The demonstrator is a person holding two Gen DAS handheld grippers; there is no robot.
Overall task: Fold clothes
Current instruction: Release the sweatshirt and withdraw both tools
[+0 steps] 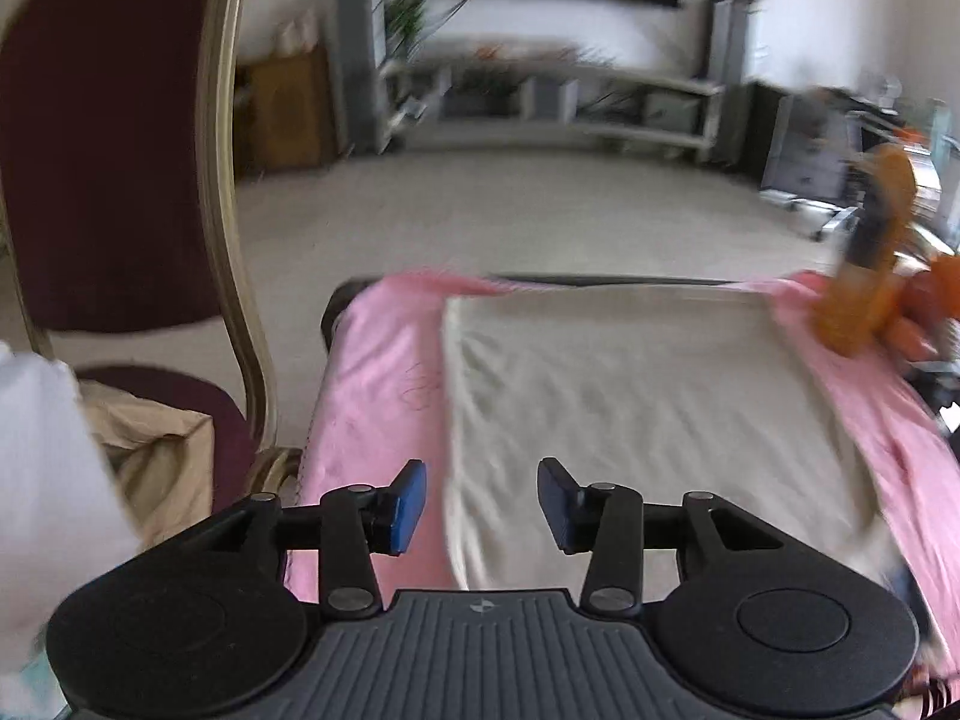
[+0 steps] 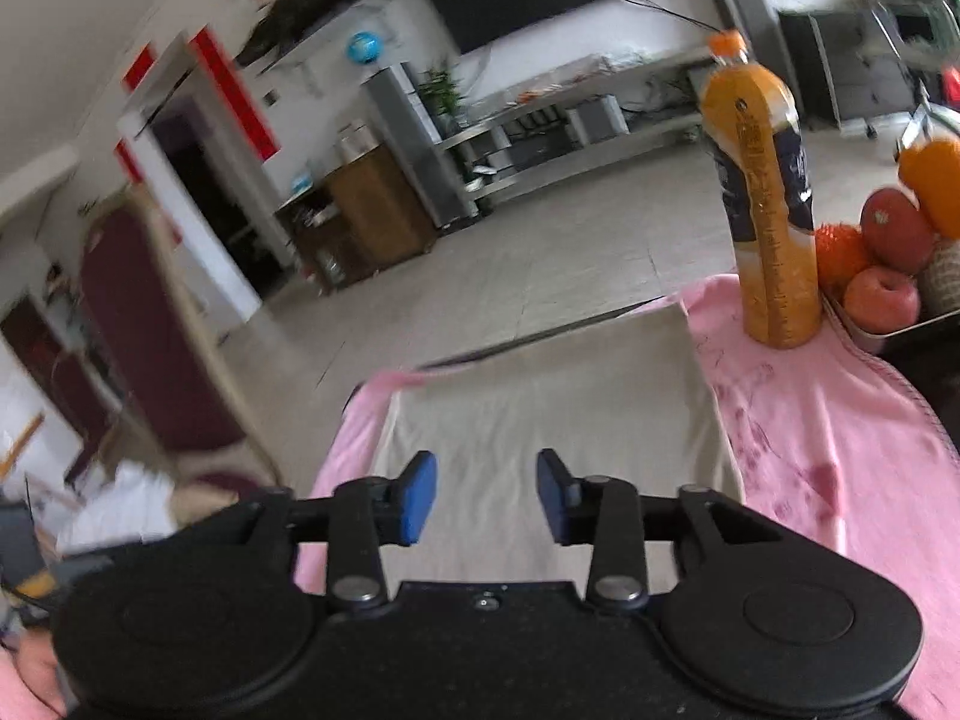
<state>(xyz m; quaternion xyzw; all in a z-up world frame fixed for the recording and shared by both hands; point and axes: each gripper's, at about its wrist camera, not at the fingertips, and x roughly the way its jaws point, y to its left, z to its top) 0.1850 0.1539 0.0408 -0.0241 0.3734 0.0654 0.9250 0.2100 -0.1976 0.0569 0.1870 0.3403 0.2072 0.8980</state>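
Note:
A cream garment [image 1: 630, 420] lies flat as a folded rectangle on the pink cloth [image 1: 372, 396] that covers the table. It also shows in the right wrist view [image 2: 540, 408] on the pink cloth [image 2: 810, 438]. My left gripper [image 1: 483, 507] is open and empty, above the garment's near left edge. My right gripper [image 2: 486, 498] is open and empty, above the garment's near part. Both views are blurred by motion.
An orange drink bottle [image 2: 762, 210] stands on the pink cloth at the far right, next to a tray of apples and oranges [image 2: 888, 264]. A maroon chair with a gilt frame [image 1: 114, 180] stands left of the table, with white and beige cloth [image 1: 144, 450] on its seat.

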